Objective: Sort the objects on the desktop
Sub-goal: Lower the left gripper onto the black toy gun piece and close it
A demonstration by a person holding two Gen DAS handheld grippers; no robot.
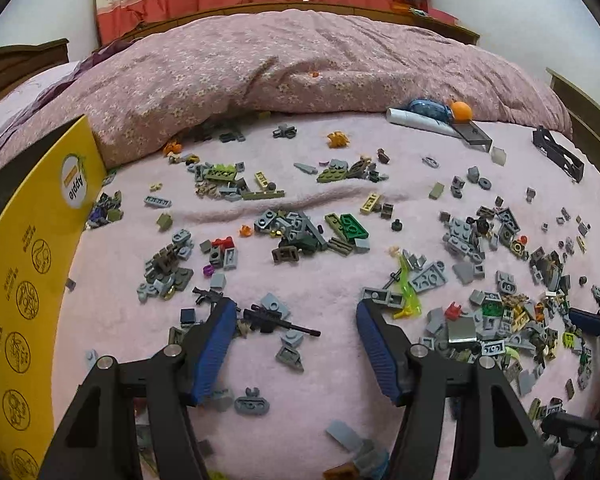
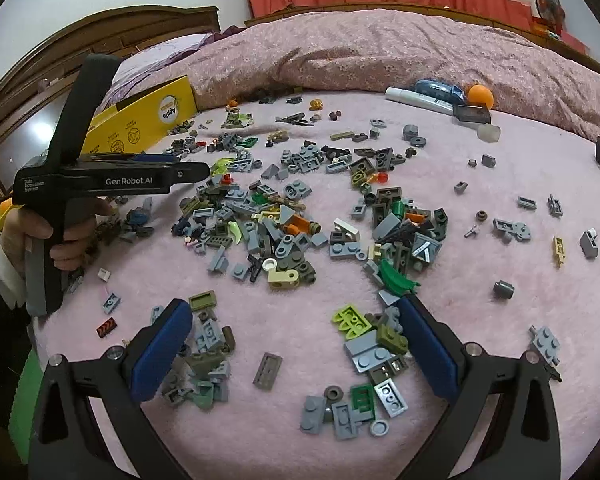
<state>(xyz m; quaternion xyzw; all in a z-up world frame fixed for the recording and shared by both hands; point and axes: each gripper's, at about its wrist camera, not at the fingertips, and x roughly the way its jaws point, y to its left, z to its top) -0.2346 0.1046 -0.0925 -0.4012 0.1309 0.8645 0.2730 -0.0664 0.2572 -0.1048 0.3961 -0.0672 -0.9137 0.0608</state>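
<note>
Several small toy bricks, mostly grey, green and tan, lie scattered over a pink blanket (image 1: 320, 380). My left gripper (image 1: 296, 308) is open just above the blanket. A black toy rifle (image 1: 280, 320) and a few grey pieces (image 1: 292, 338) lie between its blue pads. In the right wrist view a hand (image 2: 64, 236) holds the left gripper (image 2: 202, 170) at the left. My right gripper (image 2: 292, 308) is also open, low over the blanket. A grey grille tile (image 2: 267, 370) lies between its fingers. A lime plate (image 2: 352, 320) sits by the right finger.
A yellow cardboard box (image 1: 32, 280) stands at the left edge. A bunched pink quilt (image 1: 300, 60) borders the far side. An orange ball (image 1: 460, 112), a white tube (image 1: 416, 120) and a black part (image 1: 558, 152) lie at the far right.
</note>
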